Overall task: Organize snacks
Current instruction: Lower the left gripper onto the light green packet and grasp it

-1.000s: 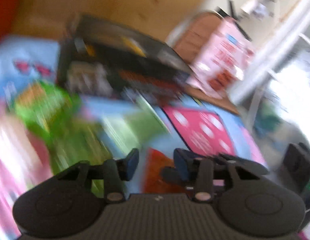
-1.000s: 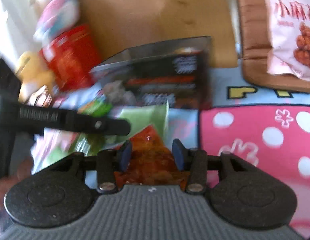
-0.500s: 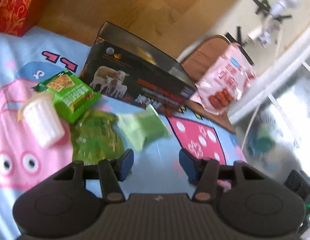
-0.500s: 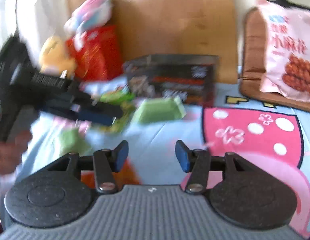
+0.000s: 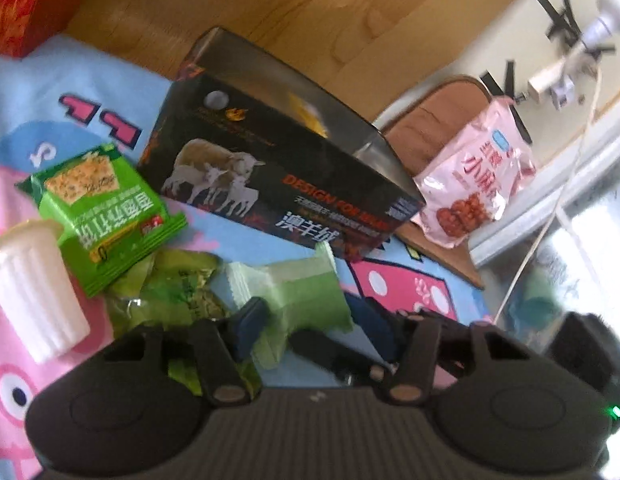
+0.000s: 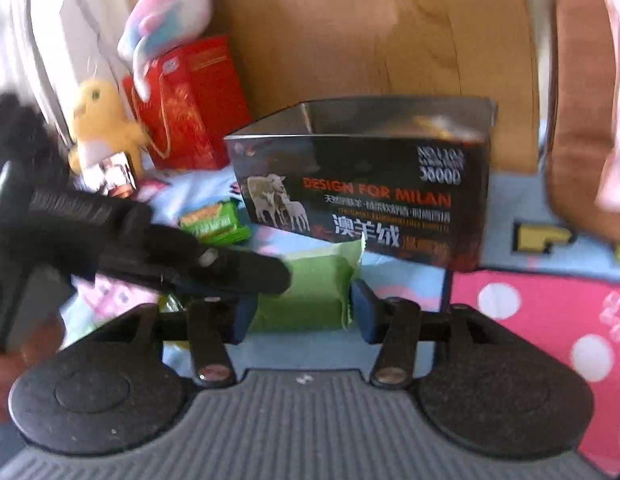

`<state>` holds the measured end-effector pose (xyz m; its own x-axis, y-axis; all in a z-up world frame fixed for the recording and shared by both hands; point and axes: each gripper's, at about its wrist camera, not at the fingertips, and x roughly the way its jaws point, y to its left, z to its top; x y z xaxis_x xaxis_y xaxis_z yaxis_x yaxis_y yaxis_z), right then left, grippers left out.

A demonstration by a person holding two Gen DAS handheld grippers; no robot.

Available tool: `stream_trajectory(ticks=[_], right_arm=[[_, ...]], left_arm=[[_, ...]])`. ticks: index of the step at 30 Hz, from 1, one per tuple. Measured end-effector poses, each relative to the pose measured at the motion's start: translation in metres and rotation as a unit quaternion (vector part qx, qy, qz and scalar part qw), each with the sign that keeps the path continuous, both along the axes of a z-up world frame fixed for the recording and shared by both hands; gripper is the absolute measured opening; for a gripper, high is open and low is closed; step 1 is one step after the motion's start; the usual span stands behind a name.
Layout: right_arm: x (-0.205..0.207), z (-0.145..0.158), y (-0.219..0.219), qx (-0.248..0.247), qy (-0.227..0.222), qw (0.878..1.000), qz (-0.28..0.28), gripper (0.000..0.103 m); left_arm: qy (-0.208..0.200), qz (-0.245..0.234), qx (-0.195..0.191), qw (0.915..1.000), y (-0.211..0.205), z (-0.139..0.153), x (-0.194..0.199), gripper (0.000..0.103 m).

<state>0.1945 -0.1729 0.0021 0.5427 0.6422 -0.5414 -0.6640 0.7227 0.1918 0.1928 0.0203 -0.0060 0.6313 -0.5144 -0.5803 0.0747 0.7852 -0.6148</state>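
Snack count on the cartoon mat [image 5: 90, 92]

Three green packets [image 5: 106, 212] [image 5: 170, 292] [image 5: 298, 292], one white cup [image 5: 34, 292], one pink bag [image 5: 474, 184], one black box [image 5: 278, 172], one red box [image 6: 190, 104], two plush toys [image 6: 104, 120] [image 6: 166, 20], two hand-held grippers [image 5: 310, 328] [image 6: 302, 312].

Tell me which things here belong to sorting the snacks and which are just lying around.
Part of the job: pale green packet, green cracker pack, crinkled green bag, white ribbed cup, pink snack bag, open black box.

Just lying about: yellow plush chick, red gift bag, brown cushion, cartoon mat.
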Motion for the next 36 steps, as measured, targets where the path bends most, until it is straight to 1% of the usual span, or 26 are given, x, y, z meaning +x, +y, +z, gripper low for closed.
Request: stream_trajectory(ticks=[2, 4, 7, 10, 15, 17, 19, 21, 23, 24, 25, 26, 27, 29, 30, 35, 36], right_arm=[[-0.017, 0.002, 0.005, -0.032, -0.016, 0.999, 0.0, 0.047], [-0.033, 0.002, 0.003, -0.047, -0.023, 0.999, -0.007, 0.043], [-0.06, 0.005, -0.006, -0.03, -0.015, 0.999, -0.011, 0.043], [-0.09, 0.008, -0.006, -0.019, -0.019, 1.0, -0.016, 0.043], [-0.128, 0.017, 0.002, -0.01, -0.054, 0.998, -0.036, 0.043], [-0.139, 0.017, 0.009, -0.019, -0.072, 0.996, -0.038, 0.043], [-0.149, 0.014, 0.017, -0.028, -0.086, 0.995, -0.029, 0.043], [-0.153, 0.006, 0.025, -0.045, -0.088, 0.995, -0.017, 0.043], [-0.153, -0.002, 0.031, -0.064, -0.09, 0.994, -0.018, 0.045], [-0.152, -0.005, 0.033, -0.072, -0.088, 0.993, -0.022, 0.045], [-0.151, -0.004, 0.031, -0.072, -0.086, 0.993, -0.024, 0.045], [-0.151, -0.004, 0.029, -0.065, -0.087, 0.994, -0.027, 0.047], [-0.149, -0.004, 0.027, -0.058, -0.083, 0.994, -0.03, 0.051], [-0.146, -0.004, 0.023, -0.046, -0.07, 0.996, -0.034, 0.052], [-0.146, -0.004, 0.022, -0.043, -0.067, 0.996, -0.035, 0.055], [-0.147, -0.006, 0.027, -0.047, -0.064, 0.997, -0.026, 0.064], [-0.147, -0.006, 0.028, -0.048, -0.063, 0.997, -0.023, 0.065]], left_arm=[[-0.006, -0.013, 0.003, 0.9999, -0.003, 0.004, -0.009, 0.053], [-0.013, -0.027, -0.002, 0.9996, -0.003, 0.009, -0.022, 0.053], [-0.034, -0.044, -0.005, 0.9984, 0.0, 0.018, -0.047, 0.053], [-0.05, -0.053, -0.011, 0.9973, 0.004, 0.026, -0.07, 0.053], [-0.07, -0.054, -0.012, 0.996, 0.016, 0.035, -0.105, 0.054], [-0.076, -0.051, -0.003, 0.9958, 0.019, 0.033, -0.115, 0.059], [-0.07, -0.046, 0.005, 0.9965, 0.022, 0.026, -0.12, 0.061], [-0.053, -0.039, -0.006, 0.9978, 0.028, 0.014, -0.119, 0.06], [-0.054, -0.035, -0.024, 0.9977, 0.034, 0.011, -0.12, 0.061], [-0.056, -0.033, -0.025, 0.9976, 0.037, 0.012, -0.12, 0.063], [-0.058, -0.026, -0.021, 0.9977, 0.038, 0.013, -0.121, 0.069], [-0.061, -0.02, -0.016, 0.9978, 0.041, 0.013, -0.122, 0.07], [-0.061, -0.016, -0.016, 0.9979, 0.044, 0.013, -0.122, 0.07], [-0.054, -0.013, -0.03, 0.998, 0.05, 0.01, -0.121, 0.07], [-0.054, -0.013, -0.036, 0.9978, 0.052, 0.008, -0.121, 0.07], [-0.057, -0.031, -0.028, 0.9975, 0.043, 0.008, -0.117, 0.07], [-0.059, -0.033, -0.022, 0.9974, 0.039, 0.008, -0.116, 0.07]])
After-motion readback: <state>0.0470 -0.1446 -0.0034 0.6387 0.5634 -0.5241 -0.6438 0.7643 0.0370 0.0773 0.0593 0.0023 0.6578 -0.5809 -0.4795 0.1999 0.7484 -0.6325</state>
